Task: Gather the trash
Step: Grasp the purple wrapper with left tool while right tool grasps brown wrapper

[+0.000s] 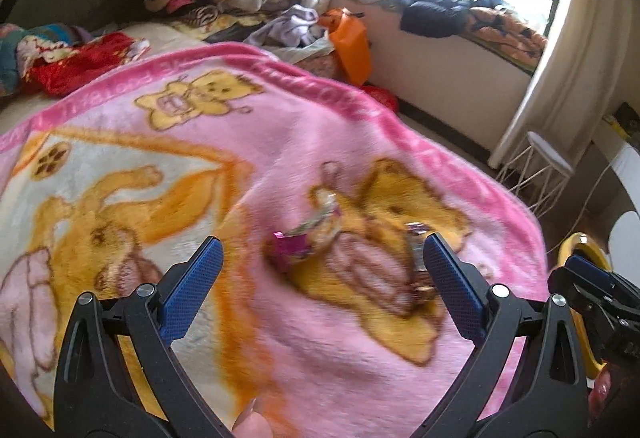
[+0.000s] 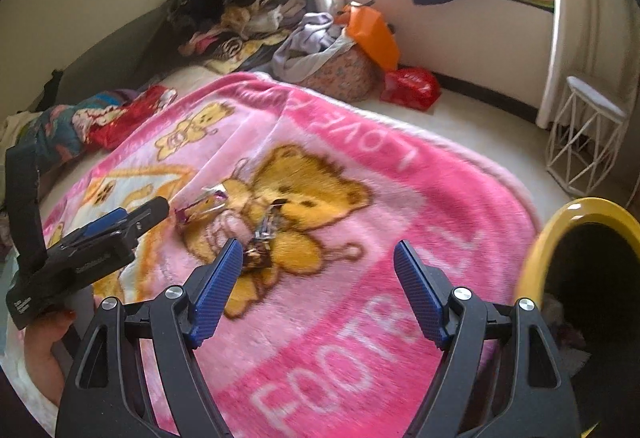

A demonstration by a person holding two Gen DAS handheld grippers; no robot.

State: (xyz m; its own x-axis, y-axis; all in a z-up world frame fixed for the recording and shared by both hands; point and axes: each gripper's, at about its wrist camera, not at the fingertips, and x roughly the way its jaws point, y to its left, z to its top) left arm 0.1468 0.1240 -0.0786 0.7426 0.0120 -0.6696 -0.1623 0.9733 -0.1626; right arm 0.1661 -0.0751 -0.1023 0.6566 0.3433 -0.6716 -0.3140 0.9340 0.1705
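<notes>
Roughly three crumpled foil candy wrappers lie on the pink fleece bear-print blanket (image 2: 360, 278): a magenta-and-silver one (image 2: 206, 203), a silvery one (image 2: 270, 224), a dark one (image 2: 254, 256) partly behind a finger; blur makes the exact count unsure. L gripper (image 1: 320, 262) has jaws wide apart, nothing btwn, wrappers just ahead. R gripper (image 2: 318, 270) likewise agape, empty. One round yellow-rimmed bin (image 2: 576, 238) at right, cut off by frame edge; inside dark, contents hard to make out.
</notes>
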